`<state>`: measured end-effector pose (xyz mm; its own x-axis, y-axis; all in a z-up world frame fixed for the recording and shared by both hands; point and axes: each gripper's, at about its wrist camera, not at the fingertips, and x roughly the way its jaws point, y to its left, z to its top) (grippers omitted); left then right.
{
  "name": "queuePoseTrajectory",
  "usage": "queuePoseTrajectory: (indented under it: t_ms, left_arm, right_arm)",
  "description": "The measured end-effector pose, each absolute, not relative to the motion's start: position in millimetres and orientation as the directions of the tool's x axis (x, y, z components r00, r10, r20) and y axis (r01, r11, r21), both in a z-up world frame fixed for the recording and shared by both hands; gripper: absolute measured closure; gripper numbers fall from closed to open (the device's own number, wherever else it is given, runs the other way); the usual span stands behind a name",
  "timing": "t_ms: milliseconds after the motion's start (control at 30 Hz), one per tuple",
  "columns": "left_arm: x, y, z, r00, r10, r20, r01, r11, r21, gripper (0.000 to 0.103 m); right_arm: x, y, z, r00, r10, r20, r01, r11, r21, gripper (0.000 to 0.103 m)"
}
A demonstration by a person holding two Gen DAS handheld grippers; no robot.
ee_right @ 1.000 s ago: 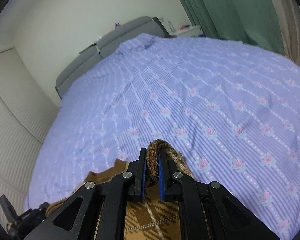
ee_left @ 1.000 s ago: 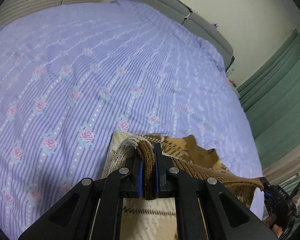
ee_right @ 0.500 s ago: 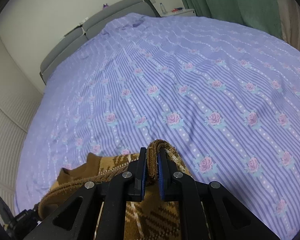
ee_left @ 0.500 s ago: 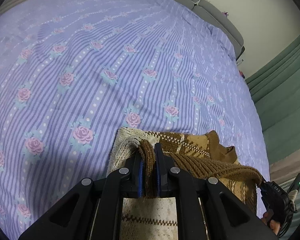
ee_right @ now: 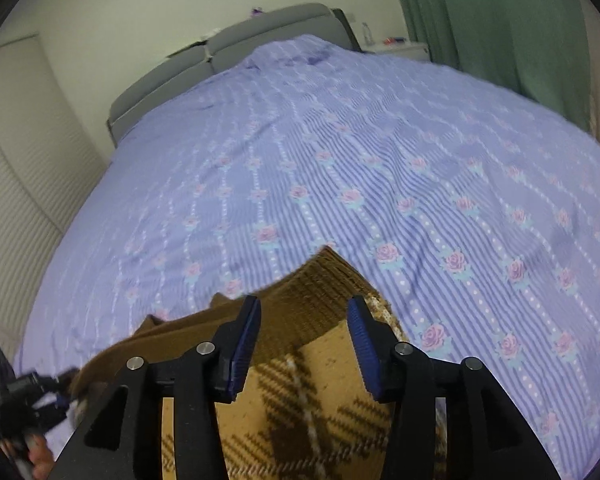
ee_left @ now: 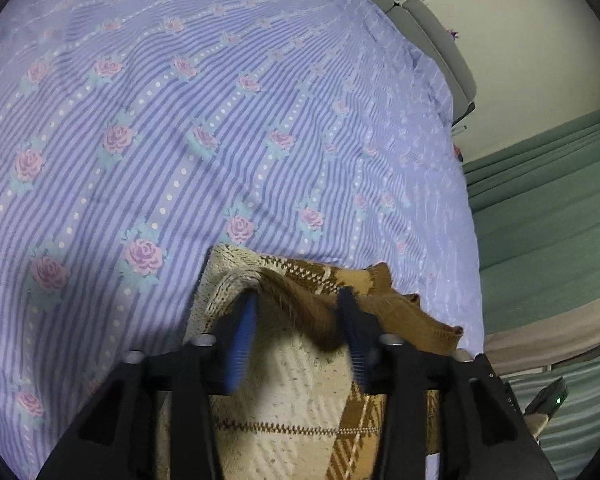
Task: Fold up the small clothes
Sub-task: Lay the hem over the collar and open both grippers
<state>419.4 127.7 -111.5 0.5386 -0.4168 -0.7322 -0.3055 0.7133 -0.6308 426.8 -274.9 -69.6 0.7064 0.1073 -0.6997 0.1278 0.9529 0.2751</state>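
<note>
A small knit sweater, brown and cream plaid with a brown ribbed hem, lies on the bed. In the left wrist view the sweater (ee_left: pixel 288 392) lies under my left gripper (ee_left: pixel 298 312), which is open, with the ribbed hem draped between the blue pads (ee_left: pixel 242 334). In the right wrist view the sweater (ee_right: pixel 300 412) lies under my right gripper (ee_right: pixel 304 320), also open, with the brown hem (ee_right: pixel 320 292) folded over beyond the fingertips.
The bed has a purple striped cover with pink roses (ee_left: pixel 220 128) (ee_right: pixel 380 168). A grey headboard (ee_right: pixel 228 52) stands at the far end. Green curtains (ee_right: pixel 500 20) hang along one side and a white slatted door (ee_right: pixel 16 168) on the other. The left gripper shows at the right wrist view's lower left (ee_right: pixel 16 400).
Both grippers were shut on the sweater's ribbed hem and have opened, letting it drop onto the sweater. The hem now lies folded over on the bed.
</note>
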Motion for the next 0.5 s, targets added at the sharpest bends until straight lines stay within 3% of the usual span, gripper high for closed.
queuePoseTrajectory:
  t_ms: [33, 67, 233, 367, 500]
  left_arm:
    - [417, 129, -107, 0.557, -0.394, -0.731, -0.310, 0.718, -0.623, 0.039]
    - [413, 130, -101, 0.576, -0.366, -0.731, -0.309, 0.730, -0.609, 0.035]
    - [390, 124, -76, 0.594, -0.334, -0.732, -0.199, 0.820, -0.536, 0.034]
    - [361, 115, -70, 0.596, -0.309, -0.742, -0.100, 0.888, -0.450, 0.034]
    - [326, 96, -76, 0.607, -0.214, -0.766, -0.023, 0.958, -0.286, 0.034]
  right_arm:
    - [423, -273, -66, 0.713, 0.108, -0.693, 0.117, 0.956, 0.269, 0.057]
    - [419, -271, -63, 0.718, 0.110, -0.687, 0.109, 0.957, 0.268, 0.057]
    - [396, -264, -51, 0.738, 0.102, -0.667, 0.065, 0.973, 0.220, 0.055]
    - [371, -269, -45, 0.758, 0.090, -0.646, 0.048, 0.980, 0.193, 0.045]
    - [338, -283, -47, 0.778, 0.038, -0.627, 0.073, 0.986, 0.150, 0.043]
